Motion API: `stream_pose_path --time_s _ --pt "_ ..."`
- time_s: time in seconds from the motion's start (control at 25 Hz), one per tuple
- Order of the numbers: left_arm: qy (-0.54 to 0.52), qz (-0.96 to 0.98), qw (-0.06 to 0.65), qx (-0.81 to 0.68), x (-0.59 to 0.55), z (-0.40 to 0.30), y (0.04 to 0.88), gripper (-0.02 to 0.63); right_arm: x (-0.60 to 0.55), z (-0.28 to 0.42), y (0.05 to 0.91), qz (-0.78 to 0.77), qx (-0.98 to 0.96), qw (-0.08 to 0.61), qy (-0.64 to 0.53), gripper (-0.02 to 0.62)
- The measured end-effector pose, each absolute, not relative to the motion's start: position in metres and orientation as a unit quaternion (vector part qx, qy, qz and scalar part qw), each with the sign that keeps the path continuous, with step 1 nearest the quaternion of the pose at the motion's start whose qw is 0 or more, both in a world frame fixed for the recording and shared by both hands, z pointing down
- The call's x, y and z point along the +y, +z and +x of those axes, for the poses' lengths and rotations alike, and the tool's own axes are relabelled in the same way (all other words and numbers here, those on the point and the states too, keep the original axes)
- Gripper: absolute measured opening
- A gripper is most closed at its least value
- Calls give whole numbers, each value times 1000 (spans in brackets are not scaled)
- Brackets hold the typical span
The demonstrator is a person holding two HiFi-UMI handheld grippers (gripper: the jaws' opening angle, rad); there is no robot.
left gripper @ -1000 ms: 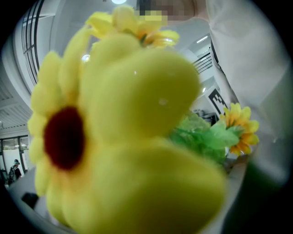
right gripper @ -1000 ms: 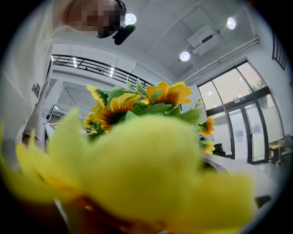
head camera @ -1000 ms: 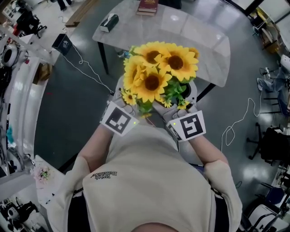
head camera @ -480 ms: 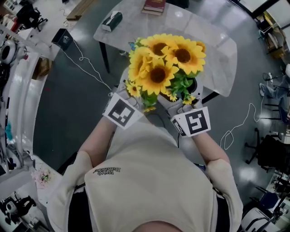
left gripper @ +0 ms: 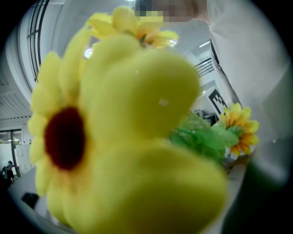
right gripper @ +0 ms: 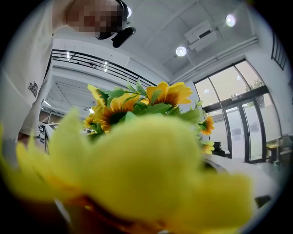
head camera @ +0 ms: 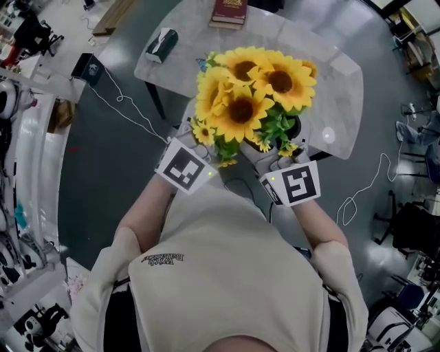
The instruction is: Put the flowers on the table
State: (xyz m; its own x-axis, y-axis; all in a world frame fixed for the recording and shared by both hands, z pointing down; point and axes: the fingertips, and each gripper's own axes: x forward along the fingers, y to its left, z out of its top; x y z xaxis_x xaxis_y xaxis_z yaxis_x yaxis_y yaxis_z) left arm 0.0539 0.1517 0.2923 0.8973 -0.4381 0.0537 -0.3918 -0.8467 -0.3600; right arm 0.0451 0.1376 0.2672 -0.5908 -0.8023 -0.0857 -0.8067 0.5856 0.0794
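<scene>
Cream short-sleeved T-shirt point(head camera: 227, 275), small dark print on its chest at 9 o'clock, left gripper's cube point(head camera: 183, 171) white with a black square marker, right gripper's cube point(head camera: 297, 185) alike, small green light on each.

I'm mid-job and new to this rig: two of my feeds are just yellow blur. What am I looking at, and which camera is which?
There is no robot here: a person holds a two-jaw gripper in each hand. The head view looks down from the person's head. It shows the left gripper and right gripper, each with a marker cube, and a sunflower bunch between them, at the near edge of the pale table. On the table lie a red book and a dark green box. The other two feeds come from cameras riding on the grippers. Petals close to the lenses cause the blur and hide the jaws, so I can't tell how they grip.
</scene>
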Motion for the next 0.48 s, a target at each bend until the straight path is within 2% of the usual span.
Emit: stream_pose_path --time_s 0.48 --pt "-81 -963 154 205 0 25 295 462 -16 16 271 -462 886 2 26 540"
